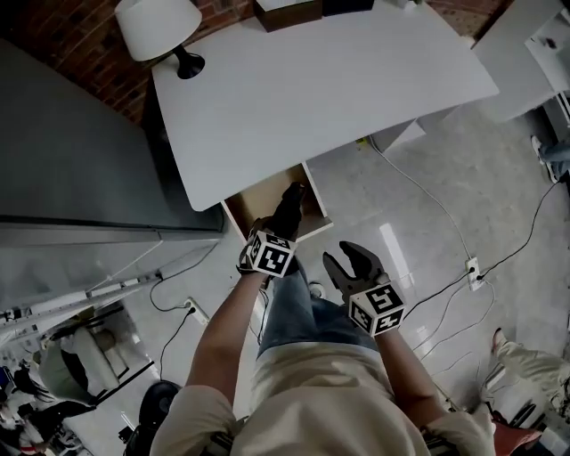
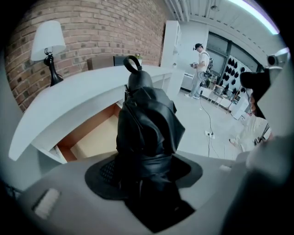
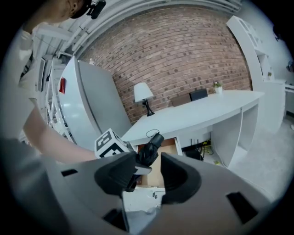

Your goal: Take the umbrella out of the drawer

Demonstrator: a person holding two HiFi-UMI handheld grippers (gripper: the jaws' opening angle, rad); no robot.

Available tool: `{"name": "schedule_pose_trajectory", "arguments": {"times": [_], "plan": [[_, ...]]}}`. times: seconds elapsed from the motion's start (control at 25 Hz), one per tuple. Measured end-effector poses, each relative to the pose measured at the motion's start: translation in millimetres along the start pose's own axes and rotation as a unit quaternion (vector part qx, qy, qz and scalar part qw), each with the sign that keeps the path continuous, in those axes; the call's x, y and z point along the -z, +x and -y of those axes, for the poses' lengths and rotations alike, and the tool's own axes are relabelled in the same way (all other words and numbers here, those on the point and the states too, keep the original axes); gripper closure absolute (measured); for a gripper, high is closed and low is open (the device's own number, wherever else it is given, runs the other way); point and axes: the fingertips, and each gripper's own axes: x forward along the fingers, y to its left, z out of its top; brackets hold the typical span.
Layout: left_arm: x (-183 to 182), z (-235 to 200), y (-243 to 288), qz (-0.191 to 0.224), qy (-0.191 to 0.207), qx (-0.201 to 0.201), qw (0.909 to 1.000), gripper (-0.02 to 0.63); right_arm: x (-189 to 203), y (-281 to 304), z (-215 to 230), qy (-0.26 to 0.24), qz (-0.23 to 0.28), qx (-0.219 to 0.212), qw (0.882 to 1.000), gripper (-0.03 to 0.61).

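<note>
Clearly, your left tool (image 2: 143,170) was clamped on the folded black umbrella (image 2: 147,121), lifted above the open drawer (image 2: 89,140). Your right tool (image 3: 154,176) stood partly apart and empty. The smooth fabric could slide out of that grip, or the strap loop (image 2: 133,63) could catch the surface (image 2: 78,98) edge.

White desk (image 1: 338,98), lamp (image 1: 158,27) on top, drawer (image 2: 92,140) open

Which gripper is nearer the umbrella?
Left. The left gripper is shut on the umbrella. The right gripper is off to one side, open and not touching it.
</note>
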Motion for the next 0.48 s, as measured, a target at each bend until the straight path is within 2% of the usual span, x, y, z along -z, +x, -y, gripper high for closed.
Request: {"name": "schedule_pose_trajectory", "arguments": {"times": [0.08,0.28,0.48], "plan": [[-3,8,-18,0.019,-0.009,-0.006,0.9998,0.353,-2,-8,-7,-0.016,-0.002,-0.001,1.000,0.428],[-3,36,-66,0.069,-0.034,-0.018,0.9969,0.353,-3,-37,-29,-0.047,0.006,-0.002,0.999,0.515],[-8,54,-110,0.128,-0.055,-0.038,0.9896,0.353,-8,-59,-44,-0.076,0.023,-0.003,0.997,0.561]]}}
